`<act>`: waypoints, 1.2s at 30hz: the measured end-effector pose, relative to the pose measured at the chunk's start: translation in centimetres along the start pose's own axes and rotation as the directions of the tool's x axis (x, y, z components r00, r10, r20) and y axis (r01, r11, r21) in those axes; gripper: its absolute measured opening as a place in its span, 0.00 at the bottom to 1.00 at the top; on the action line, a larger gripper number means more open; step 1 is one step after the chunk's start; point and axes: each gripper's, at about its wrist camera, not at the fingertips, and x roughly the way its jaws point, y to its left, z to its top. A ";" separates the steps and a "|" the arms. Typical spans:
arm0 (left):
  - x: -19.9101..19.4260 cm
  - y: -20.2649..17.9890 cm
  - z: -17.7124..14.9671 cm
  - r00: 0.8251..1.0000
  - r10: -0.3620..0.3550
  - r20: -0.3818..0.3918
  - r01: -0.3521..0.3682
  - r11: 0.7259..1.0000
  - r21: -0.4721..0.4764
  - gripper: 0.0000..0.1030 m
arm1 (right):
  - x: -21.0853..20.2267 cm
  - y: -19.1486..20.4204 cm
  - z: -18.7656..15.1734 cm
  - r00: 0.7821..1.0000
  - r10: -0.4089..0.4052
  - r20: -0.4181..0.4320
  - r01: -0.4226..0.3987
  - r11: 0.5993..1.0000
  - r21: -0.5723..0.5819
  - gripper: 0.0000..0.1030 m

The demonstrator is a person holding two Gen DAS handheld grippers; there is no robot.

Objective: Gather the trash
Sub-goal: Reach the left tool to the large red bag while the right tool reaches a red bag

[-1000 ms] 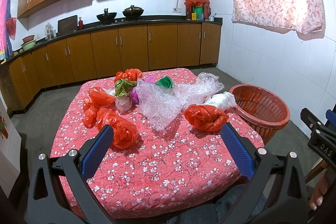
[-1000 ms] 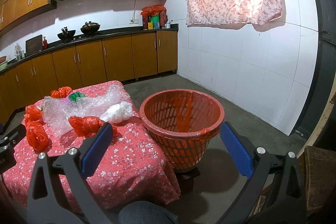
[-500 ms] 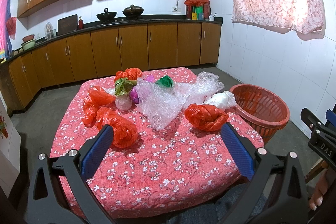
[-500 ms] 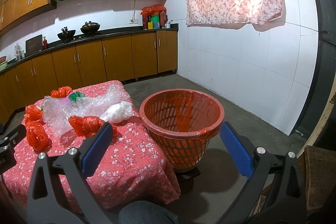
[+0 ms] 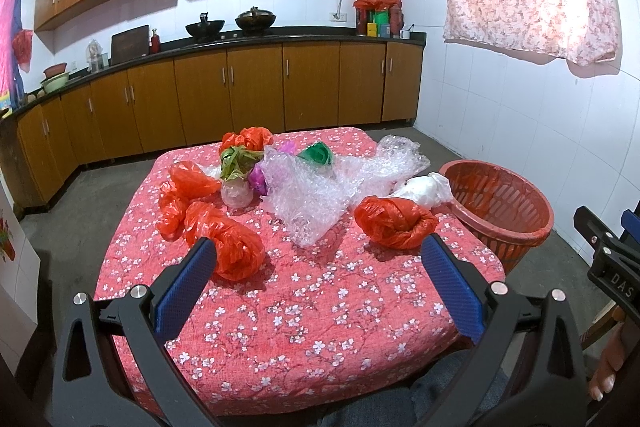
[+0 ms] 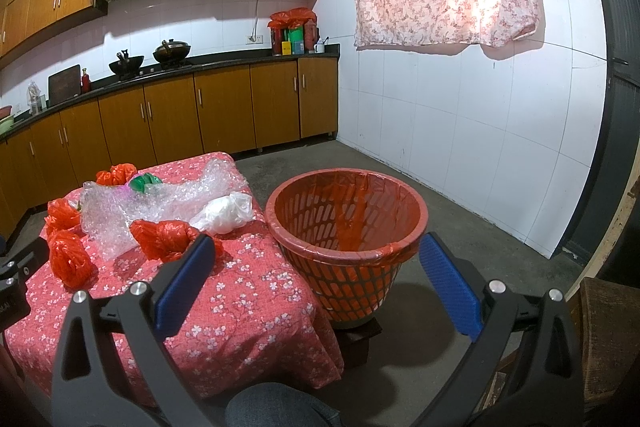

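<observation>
A table with a red flowered cloth (image 5: pixel 304 307) holds several crumpled bags: red ones (image 5: pixel 394 222) (image 5: pixel 230 245), a white one (image 5: pixel 424 189), a green one (image 5: pixel 318 153) and clear bubble wrap (image 5: pixel 320 195). A red basket (image 6: pixel 346 227) lined with a red bag stands on the floor right of the table. My left gripper (image 5: pixel 318 277) is open and empty above the table's near edge. My right gripper (image 6: pixel 316 279) is open and empty, in front of the basket.
Wooden kitchen cabinets (image 5: pixel 240 95) and a black counter with woks run along the back wall. A tiled white wall (image 6: pixel 480 131) with a flowered curtain is on the right. Concrete floor (image 6: pixel 460 239) surrounds the basket. A wooden block (image 6: pixel 604 331) sits at far right.
</observation>
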 end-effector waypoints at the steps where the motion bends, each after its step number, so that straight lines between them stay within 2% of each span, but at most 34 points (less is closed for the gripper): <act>1: 0.0 0.0 0.0 1.000 0.002 -0.001 -0.002 1.000 0.000 0.98 | 0.0 0.0 0.0 1.000 0.000 -0.001 0.000 1.000 0.000 0.96; 6: 0.6 0.9 -0.5 1.000 0.027 -0.013 -0.028 1.000 -0.007 0.98 | 0.6 0.1 0.2 1.000 0.009 -0.009 -0.009 1.000 -0.001 0.96; 9: 1.8 2.3 -0.7 0.997 0.067 -0.047 -0.069 0.997 -0.041 0.98 | 1.4 0.6 0.1 1.000 0.023 -0.016 -0.023 1.000 -0.007 0.96; 13: 3.4 5.4 -1.1 0.989 0.112 -0.091 -0.122 0.986 -0.111 0.98 | 2.4 1.6 0.2 0.998 0.047 -0.034 -0.048 0.999 -0.011 0.96; 22: 8.6 8.7 -0.8 0.968 0.189 -0.165 -0.215 0.964 -0.158 0.98 | 5.7 5.4 0.1 0.988 0.132 -0.080 -0.134 0.991 -0.018 0.96; 27: 11.6 9.9 -0.9 0.957 0.187 -0.223 -0.230 0.956 -0.184 0.96 | 8.1 7.5 0.2 0.980 0.169 -0.103 -0.172 0.985 -0.018 0.96; 32: 13.5 10.4 -1.0 0.950 0.160 -0.267 -0.220 0.951 -0.216 0.90 | 11.2 9.4 0.0 0.961 0.230 -0.155 -0.232 0.973 0.009 0.96; 36: 14.8 10.5 -1.2 0.945 0.148 -0.291 -0.218 0.950 -0.225 0.89 | 13.7 11.0 -0.4 0.954 0.226 -0.197 -0.231 0.973 0.000 0.96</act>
